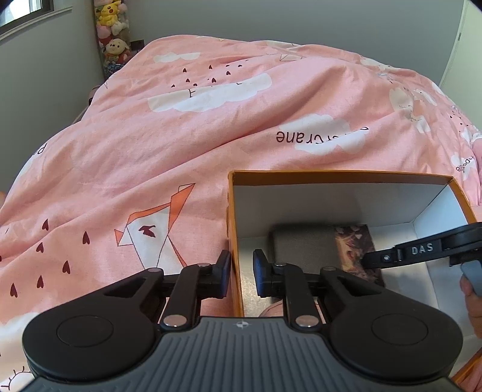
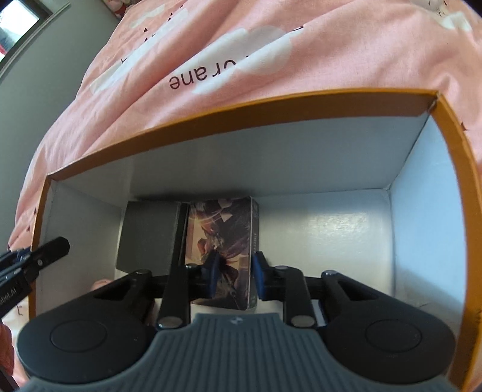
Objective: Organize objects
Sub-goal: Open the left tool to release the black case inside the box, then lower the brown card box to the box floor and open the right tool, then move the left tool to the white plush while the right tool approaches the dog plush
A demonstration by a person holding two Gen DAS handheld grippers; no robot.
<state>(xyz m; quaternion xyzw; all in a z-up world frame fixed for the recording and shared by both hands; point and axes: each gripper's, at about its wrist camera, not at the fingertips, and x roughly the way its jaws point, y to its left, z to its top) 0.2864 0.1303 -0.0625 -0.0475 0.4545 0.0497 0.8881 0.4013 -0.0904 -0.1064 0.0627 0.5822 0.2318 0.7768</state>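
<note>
An open orange cardboard box (image 1: pixel 340 175) with a white inside rests on the pink quilt. My left gripper (image 1: pixel 241 267) is shut on its left wall (image 1: pixel 236 241), one pad outside and one inside. On the box floor a printed card box (image 2: pixel 220 235) lies flat beside a dark grey flat case (image 2: pixel 147 235). My right gripper (image 2: pixel 235 271) hangs inside the orange box (image 2: pixel 241 105), just over the card box. Its jaws leave a narrow gap with nothing pinched: the left pad lies over the printed face and the right pad at its right edge. From the left wrist, one right finger (image 1: pixel 373 258) reaches over the card box (image 1: pixel 357 253).
The pink quilt (image 1: pixel 180 144) with white clouds covers the whole bed around the box. Plush toys (image 1: pixel 113 33) are stacked in the far left corner by a window (image 1: pixel 24 12). A person's hand (image 1: pixel 473 301) shows at the right edge. The right half of the box floor (image 2: pixel 337 229) is bare white.
</note>
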